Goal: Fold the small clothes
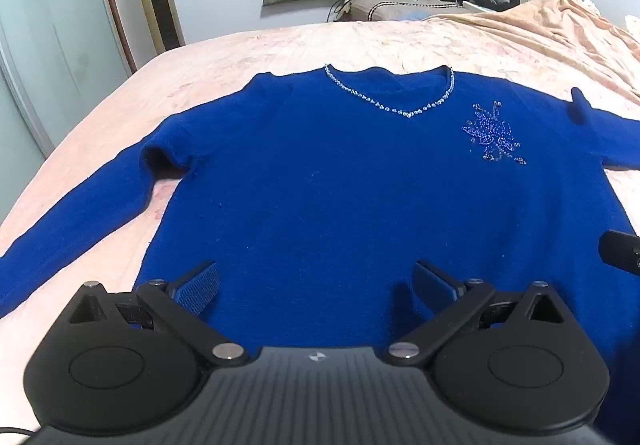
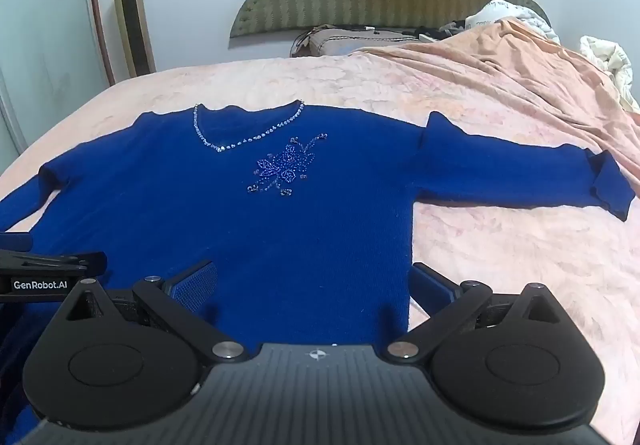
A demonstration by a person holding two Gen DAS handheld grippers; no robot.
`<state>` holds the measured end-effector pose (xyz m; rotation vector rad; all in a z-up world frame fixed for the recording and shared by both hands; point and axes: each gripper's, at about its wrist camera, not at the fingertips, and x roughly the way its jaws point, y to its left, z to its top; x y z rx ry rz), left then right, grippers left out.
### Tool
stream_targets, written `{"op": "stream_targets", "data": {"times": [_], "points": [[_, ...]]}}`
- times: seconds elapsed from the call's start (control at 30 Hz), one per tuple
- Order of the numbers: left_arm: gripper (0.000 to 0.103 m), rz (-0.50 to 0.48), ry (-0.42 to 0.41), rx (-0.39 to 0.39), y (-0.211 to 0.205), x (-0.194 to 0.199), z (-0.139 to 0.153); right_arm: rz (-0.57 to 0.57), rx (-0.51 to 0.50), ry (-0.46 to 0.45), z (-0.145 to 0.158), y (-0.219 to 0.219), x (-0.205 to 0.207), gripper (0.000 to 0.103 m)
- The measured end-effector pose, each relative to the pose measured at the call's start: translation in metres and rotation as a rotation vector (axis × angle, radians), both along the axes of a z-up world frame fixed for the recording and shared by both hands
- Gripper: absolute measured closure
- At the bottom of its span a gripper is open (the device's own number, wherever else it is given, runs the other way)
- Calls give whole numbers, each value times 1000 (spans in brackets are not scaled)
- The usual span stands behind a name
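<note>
Blue sweater (image 1: 320,185) lies face up and flat on the pink bed (image 1: 248,49), neckline at the far side, hem near me, both sleeves spread out to left and right. Right sleeve cuff (image 2: 612,181) is turned back on itself.

Left hand-held gripper (image 1: 316,285) hovers over the near hem, jaws spread wide, nothing between the pads. Right hand-held gripper (image 2: 314,285) same: spread wide, empty, sitting over the sweater's near right edge, its right finger over bare bed.

My read: no fold made yet, this is the approach before the 1st grasp. Next move calls for dropping both onto fabric and pinching 1 layer pair cleanly, probably hem corners or a sleeve, then carrying it across without dragging the body. Knit looks thick and soft; it may bunch.
</note>
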<state>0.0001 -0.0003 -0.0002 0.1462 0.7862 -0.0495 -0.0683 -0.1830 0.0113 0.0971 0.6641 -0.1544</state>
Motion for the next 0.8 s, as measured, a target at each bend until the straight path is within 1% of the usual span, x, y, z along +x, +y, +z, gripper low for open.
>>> {"op": "stream_targets", "data": {"times": [0.1,0.13,0.17,0.3,0.33,0.37,0.8], "points": [[0,-2,-4,-3,1,-1,1,-7,15,3,-1,-1,1,0],[0,-2,-8,-1,1,-1,-3,-9,21,4,-2,-2,2,0],[0,-2,-10,1,0,0,-4,0,9,1,-3,0,1,0],[0,2,-2,10,0,3,-7,-4,16,-4,-2,-2,0,0],[0,6,-6,18,-4,1,-7,-4,17,-5,1,-10,-2,0],[0,5,4,20,-3,2,-2,1,-5,0,-4,-6,2,0],[0,-1,-1,40,-5,3,-4,-6,-20,-16,1,-7,-4,0]]}}
